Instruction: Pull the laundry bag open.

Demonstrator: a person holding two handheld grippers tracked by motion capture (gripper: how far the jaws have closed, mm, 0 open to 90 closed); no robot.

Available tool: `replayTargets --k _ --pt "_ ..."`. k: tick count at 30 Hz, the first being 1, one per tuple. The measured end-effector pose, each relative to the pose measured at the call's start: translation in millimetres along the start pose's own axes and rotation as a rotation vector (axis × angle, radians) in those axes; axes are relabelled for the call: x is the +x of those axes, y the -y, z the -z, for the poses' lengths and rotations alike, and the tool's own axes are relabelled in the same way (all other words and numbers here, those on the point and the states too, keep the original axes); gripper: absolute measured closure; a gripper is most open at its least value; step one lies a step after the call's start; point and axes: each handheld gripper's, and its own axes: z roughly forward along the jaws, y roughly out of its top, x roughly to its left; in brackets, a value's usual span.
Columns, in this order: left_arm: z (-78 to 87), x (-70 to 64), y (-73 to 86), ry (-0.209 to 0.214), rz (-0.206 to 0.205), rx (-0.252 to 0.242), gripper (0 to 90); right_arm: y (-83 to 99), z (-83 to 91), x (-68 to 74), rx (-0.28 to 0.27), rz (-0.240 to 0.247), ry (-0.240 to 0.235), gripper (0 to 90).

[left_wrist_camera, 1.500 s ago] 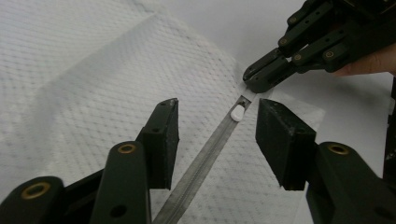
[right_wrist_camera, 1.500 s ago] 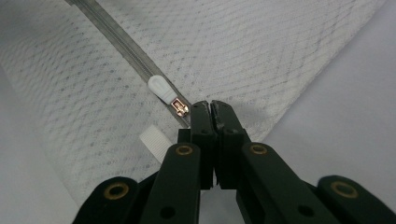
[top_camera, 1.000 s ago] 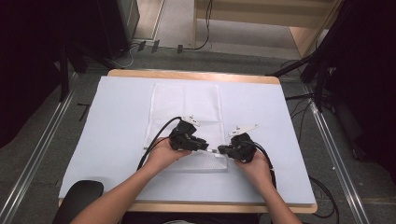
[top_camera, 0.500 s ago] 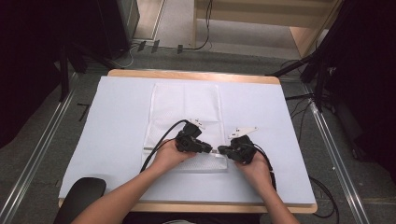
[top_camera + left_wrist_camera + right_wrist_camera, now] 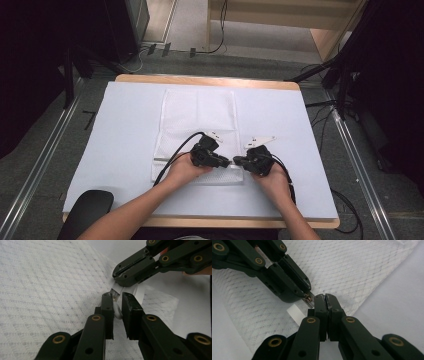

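High view: white mesh bag (image 5: 199, 125), flat on the white-covered surface (image 5: 125, 130), its long side running near to far, centred left to right; a zip line crosses its near end. Two hands come in from the near edge, each with a black gripper, the tips meeting at the bag's near right corner.

Left gripper (image 5: 226, 162): lies over the bag's near end, pointing right. Left gripper view: jaws a little apart, a small metal zip slider (image 5: 115, 297) with its pale pull sitting between the tips; whether they press on it I cannot tell.

Right gripper (image 5: 239, 161): just off the bag's right edge, pointing left, tip to tip with the left one. Right gripper view: jaws pressed together on a white fabric tab (image 5: 298, 313) at the zip's end, beside the slider. Left gripper view: same tab (image 5: 138, 291) pinched in the far jaws, sticking out below them.

Black cables trail from both grippers toward the near side. Grey three-cornered plates sit atop each gripper.

Dark chair back (image 5: 85, 212) at the near left corner of the surface
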Motion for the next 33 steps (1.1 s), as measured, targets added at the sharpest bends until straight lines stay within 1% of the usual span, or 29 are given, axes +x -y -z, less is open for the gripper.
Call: replayTargets --k 1,2,3,4,7,8,10,11,14,16,19,23,26,32,33 --pt "-0.2 0.2 -0.2 -0.004 0.004 -0.001 84.4 0.0 0.0 0.1 0.000 0.000 0.000 89.8" --pt "-0.6 0.7 -0.1 0.008 0.021 -0.007 85.7 0.1 0.0 0.1 -0.001 -0.001 -0.001 89.8" --pt "-0.1 2.4 -0.3 0.017 0.024 0.001 86.6 0.2 0.0 0.2 0.000 -0.004 -0.001 89.9" --pt "0.0 3.2 -0.3 0.020 0.037 -0.001 87.2 0.4 0.0 0.0 -0.001 -0.006 -0.004 90.0" --pt "-0.1 4.3 -0.8 0.033 0.050 0.001 87.6 0.5 -0.1 0.0 -0.001 0.002 -0.006 90.0" --pt "0.1 4.8 -1.3 0.030 0.051 0.004 87.7 0.5 -0.2 0.3 0.000 0.003 -0.004 90.0" --pt "0.9 6.0 -2.1 0.038 0.054 0.014 87.7 0.4 -0.2 1.1 0.002 0.005 -0.002 90.0" --pt "0.9 6.5 -2.2 0.043 0.063 0.011 87.8 0.7 -0.1 1.2 0.000 0.009 -0.001 90.0" --pt "2.0 8.0 -2.7 0.056 0.073 0.012 87.8 1.6 -0.1 1.1 -0.005 0.017 0.001 90.0" --pt "2.3 8.0 -3.2 0.055 0.072 0.017 87.9 2.1 -0.2 0.4 -0.010 0.021 -0.003 90.0" --pt "2.6 8.6 -3.3 0.058 0.085 0.024 87.9 2.2 0.0 0.4 -0.009 0.023 -0.003 90.0" --pt "4.1 9.5 -3.4 0.065 0.089 0.033 87.9 2.8 -0.1 0.5 -0.013 0.025 -0.008 90.0" --pt "5.1 9.4 -3.6 0.065 0.084 0.042 87.9 3.0 0.2 0.7 -0.010 0.021 -0.011 90.0" --pt "6.3 12.4 -3.3 0.085 0.115 0.042 88.0 3.2 0.5 0.3 0.000 0.014 -0.021 90.0" --pt "6.6 12.1 -3.3 0.080 0.118 0.045 88.0 3.6 0.4 0.6 0.002 0.018 -0.021 90.0"
